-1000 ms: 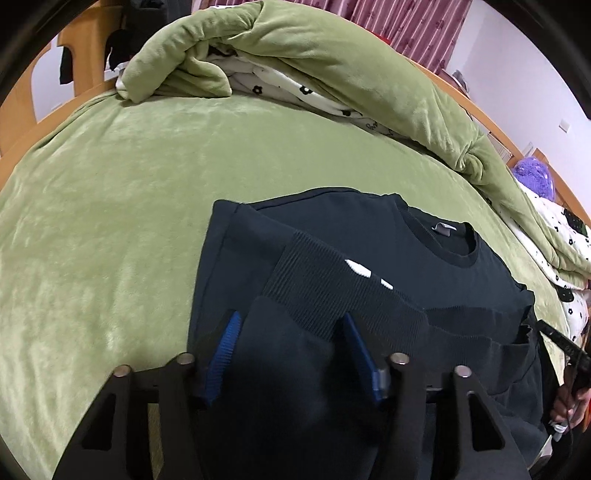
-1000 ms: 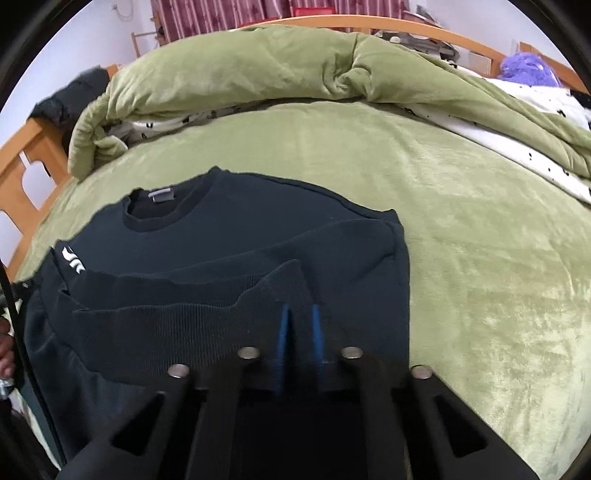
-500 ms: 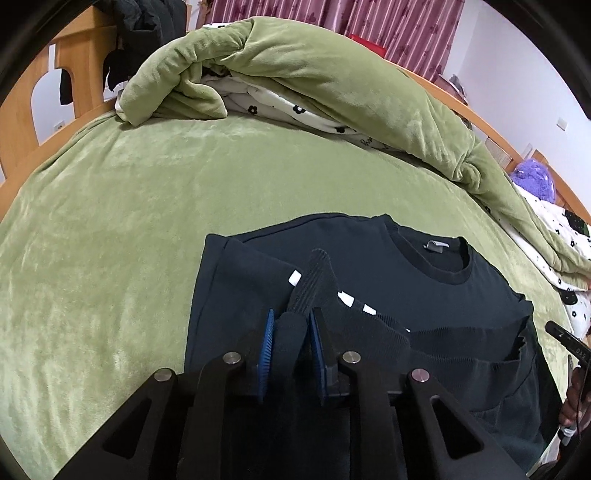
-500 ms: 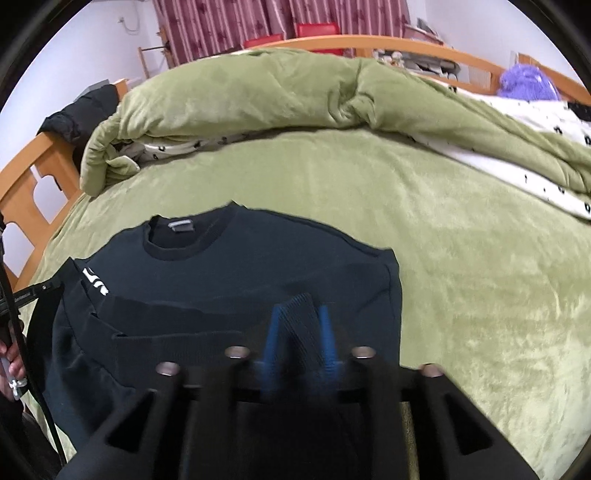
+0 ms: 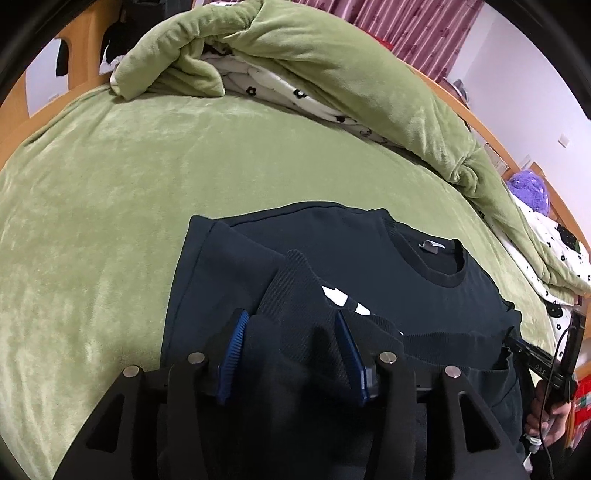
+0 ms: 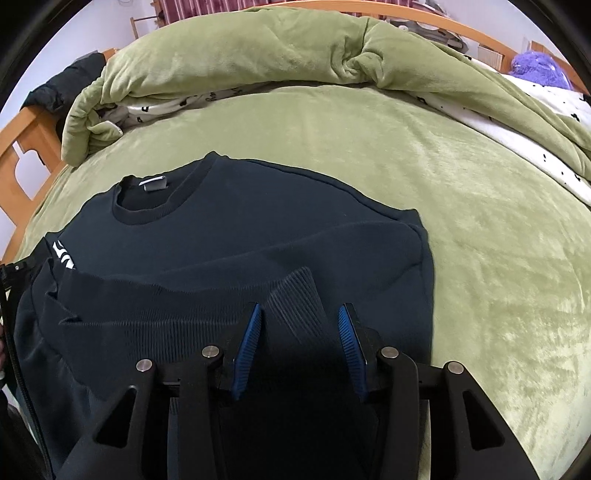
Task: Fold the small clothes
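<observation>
A plush green bedspread (image 5: 110, 206) covers the orange wooden bed frame (image 6: 26, 155), with a rolled green quilt lined in white flower-print fabric (image 5: 295, 62) along its far side, near a fuzzy purple toy (image 5: 528, 188) and maroon curtains (image 5: 406, 29).

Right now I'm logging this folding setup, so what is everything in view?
sweatshirt: one, dark navy, flat on the bed, ribbed hem folded up toward the collar
neck label: one, grey, inside the collar
bedspread: one, green plush, under the sweatshirt
duvet: one, green with a white flowered lining, bunched along the far side
bed frame: one, orange wood, around the mattress
plush toy: one, purple, far corner of the bed
curtains: dark red, behind the bed
dark garment: one, black, on the frame's corner
left gripper: black, blue pads, jaws just opened, ribbed hem loose between them
right gripper: the same, at the hem's other end
</observation>
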`<action>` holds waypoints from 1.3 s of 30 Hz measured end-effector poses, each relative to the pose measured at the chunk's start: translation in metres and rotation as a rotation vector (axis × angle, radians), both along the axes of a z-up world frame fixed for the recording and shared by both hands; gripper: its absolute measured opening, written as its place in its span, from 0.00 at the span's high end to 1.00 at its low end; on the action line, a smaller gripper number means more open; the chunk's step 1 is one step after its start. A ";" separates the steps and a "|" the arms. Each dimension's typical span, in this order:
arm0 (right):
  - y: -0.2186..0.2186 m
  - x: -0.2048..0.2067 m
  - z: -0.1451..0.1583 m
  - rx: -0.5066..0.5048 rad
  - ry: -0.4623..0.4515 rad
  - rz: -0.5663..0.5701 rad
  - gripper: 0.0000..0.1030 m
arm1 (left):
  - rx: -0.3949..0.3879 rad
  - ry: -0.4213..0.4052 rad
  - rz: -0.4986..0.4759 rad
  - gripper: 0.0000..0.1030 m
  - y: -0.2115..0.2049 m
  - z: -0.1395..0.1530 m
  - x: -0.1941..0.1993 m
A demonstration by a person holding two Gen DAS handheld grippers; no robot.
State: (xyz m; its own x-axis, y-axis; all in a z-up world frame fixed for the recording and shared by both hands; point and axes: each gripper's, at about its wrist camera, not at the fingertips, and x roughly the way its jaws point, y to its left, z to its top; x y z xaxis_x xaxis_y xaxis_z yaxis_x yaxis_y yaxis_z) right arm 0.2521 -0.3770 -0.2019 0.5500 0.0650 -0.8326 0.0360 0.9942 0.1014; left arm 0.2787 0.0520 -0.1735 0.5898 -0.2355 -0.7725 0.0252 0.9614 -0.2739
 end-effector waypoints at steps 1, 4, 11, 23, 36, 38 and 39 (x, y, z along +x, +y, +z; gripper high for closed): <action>0.003 0.000 0.001 -0.022 -0.008 0.012 0.78 | 0.010 -0.008 -0.004 0.57 -0.001 0.001 -0.001; 0.011 -0.004 0.010 -0.044 -0.052 0.063 0.88 | 0.050 -0.048 -0.002 0.83 -0.003 0.009 -0.005; 0.001 -0.021 0.057 0.068 -0.217 0.048 0.90 | -0.060 -0.145 0.046 0.88 0.020 0.033 -0.012; -0.033 0.017 0.092 0.151 -0.312 -0.089 0.91 | -0.108 -0.205 0.095 0.88 0.032 0.045 0.017; -0.029 0.055 0.014 0.081 -0.209 -0.166 0.91 | 0.076 -0.171 0.101 0.86 0.008 0.010 0.037; -0.023 0.060 0.004 0.033 -0.171 -0.163 0.90 | 0.110 -0.145 0.102 0.86 0.005 0.003 0.041; -0.021 0.062 -0.001 0.017 -0.156 -0.164 0.90 | 0.134 -0.122 0.101 0.84 0.003 -0.001 0.043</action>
